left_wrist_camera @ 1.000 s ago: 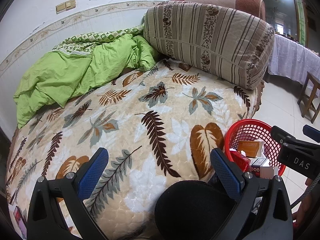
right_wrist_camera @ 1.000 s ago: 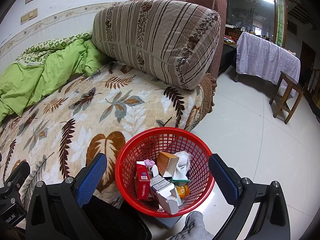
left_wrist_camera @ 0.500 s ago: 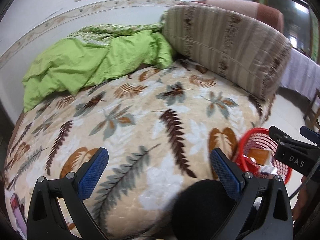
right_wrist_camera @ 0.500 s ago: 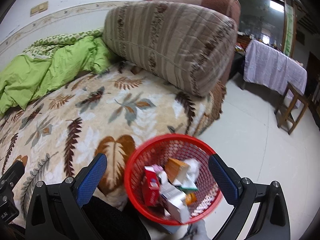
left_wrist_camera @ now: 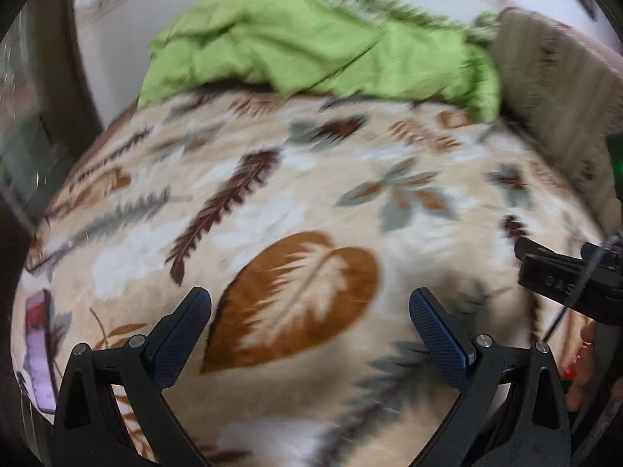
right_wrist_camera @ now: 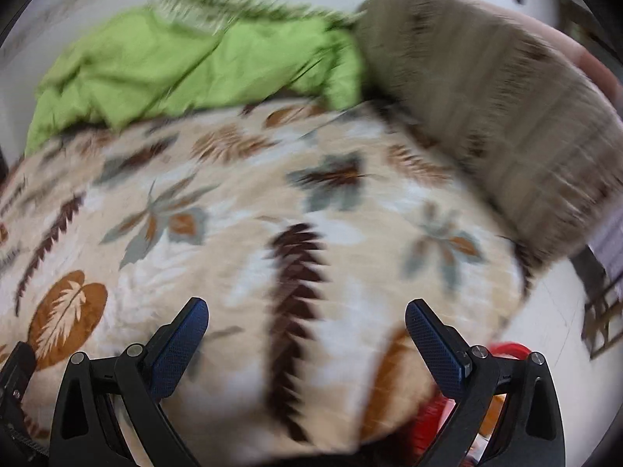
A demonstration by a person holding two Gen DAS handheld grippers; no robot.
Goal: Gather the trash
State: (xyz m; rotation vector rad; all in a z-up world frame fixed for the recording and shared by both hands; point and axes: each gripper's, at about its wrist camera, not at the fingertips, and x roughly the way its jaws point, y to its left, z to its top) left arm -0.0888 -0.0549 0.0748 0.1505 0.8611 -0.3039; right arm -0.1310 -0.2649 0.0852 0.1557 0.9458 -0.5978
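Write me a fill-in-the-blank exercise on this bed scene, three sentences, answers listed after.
1. The crumpled quilt at the far side of the bed is ____ in colour.
2. The left gripper and the right gripper both have their jaws ____, with nothing between them.
3. The blanket that covers the bed is printed with ____.

Missing words: green; open; leaves

One leaf-print bedspread (left_wrist_camera: pixel 272 202), one green quilt (left_wrist_camera: pixel 311 39), one striped bolster (right_wrist_camera: pixel 486 97). One red basket (right_wrist_camera: pixel 510 350), partly hidden. Two claws: left claw (left_wrist_camera: pixel 310 307), right claw (right_wrist_camera: pixel 306 317).
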